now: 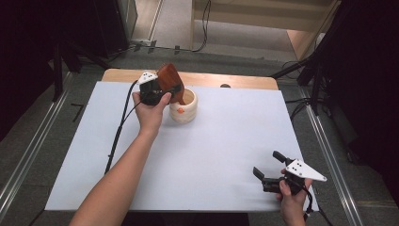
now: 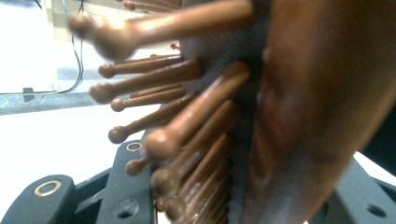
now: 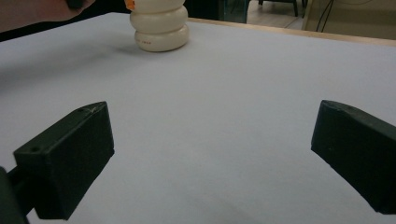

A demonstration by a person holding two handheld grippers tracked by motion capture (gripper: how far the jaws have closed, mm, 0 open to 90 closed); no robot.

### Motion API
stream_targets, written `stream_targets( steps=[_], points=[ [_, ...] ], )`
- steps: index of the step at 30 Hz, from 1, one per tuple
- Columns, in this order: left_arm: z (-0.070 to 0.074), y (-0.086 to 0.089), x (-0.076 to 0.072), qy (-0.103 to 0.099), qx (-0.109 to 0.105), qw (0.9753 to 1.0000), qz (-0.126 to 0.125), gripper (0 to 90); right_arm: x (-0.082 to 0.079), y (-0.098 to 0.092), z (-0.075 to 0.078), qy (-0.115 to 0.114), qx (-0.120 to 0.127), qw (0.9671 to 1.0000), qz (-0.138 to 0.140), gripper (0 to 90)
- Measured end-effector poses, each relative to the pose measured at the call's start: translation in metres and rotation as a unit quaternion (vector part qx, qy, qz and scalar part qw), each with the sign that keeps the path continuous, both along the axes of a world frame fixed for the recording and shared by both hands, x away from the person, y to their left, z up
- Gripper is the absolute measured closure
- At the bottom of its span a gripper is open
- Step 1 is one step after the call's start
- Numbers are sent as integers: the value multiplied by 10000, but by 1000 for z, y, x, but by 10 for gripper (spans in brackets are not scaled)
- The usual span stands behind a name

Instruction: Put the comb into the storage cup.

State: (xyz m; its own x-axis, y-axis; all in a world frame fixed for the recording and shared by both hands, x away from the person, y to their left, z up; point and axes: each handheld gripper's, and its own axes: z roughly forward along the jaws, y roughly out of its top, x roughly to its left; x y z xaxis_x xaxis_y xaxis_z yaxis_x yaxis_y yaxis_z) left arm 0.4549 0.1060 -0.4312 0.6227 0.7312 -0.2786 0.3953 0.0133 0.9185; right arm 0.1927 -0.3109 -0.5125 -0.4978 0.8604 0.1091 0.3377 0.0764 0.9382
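A brown wooden hairbrush (image 1: 169, 80) with round-tipped wooden bristles (image 2: 187, 121) is clamped in my left gripper (image 1: 165, 92). The brush tilts, its lower end dipping into the mouth of a cream ribbed cup (image 1: 185, 111) at the back middle of the white sheet. In the left gripper view the brush (image 2: 303, 116) stands close up between the black jaws of that gripper (image 2: 243, 200). My right gripper (image 1: 267, 164) rests near the front right corner, open and empty. Seen from the right gripper (image 3: 212, 154), the cup (image 3: 161, 25) is far ahead to the left.
A white sheet (image 1: 211, 155) covers the wooden table (image 1: 244, 81). The left gripper's black cable (image 1: 120, 127) trails over the sheet's left side. Metal rails (image 1: 28, 150) run along the floor on both sides, with dark stands (image 1: 315, 70) behind.
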Motion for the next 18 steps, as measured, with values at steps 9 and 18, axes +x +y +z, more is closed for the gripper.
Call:
stream_targets(
  steps=[9, 18],
  points=[
    [-3, 1, 1, 13, -56, 10000, 72, 516, 0, 0, 0, 0, -6, 10000, -8, 0],
    [-2, 5, 4, 99, -261, 9994, 185, 448, 0, 1, 0, -4, -9, 10000, -14, 0]
  ],
)
